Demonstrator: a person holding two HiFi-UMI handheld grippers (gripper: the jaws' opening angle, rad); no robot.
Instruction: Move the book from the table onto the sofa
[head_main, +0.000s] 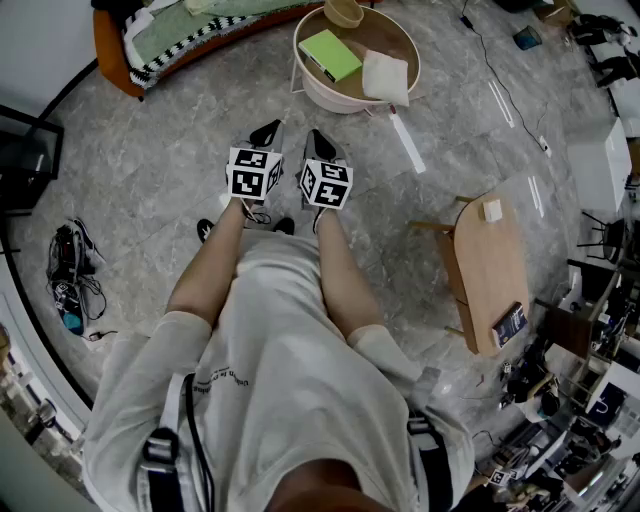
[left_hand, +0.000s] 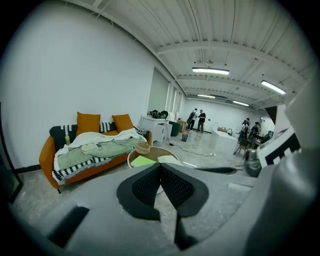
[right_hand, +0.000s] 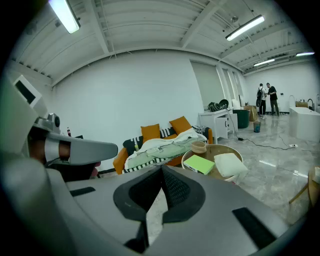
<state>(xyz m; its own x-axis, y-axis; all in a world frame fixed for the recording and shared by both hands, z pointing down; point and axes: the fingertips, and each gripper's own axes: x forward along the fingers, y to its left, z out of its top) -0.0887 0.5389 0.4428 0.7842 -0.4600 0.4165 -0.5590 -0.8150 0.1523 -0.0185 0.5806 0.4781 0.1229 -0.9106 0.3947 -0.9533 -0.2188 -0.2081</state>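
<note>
Left gripper (head_main: 268, 131) and right gripper (head_main: 320, 138) are clenched, empty; we step nearer the table (head_main: 336, 101); open one wide; pinch the green book (head_main: 330, 54) by its near edge.

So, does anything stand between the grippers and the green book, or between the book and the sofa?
Nothing visible blocks either. Only floor lies between the shut left gripper and right gripper and the round table. The book lies uncovered; a small bowl beyond it, toward the sofa, looks easy to lift over.
</note>
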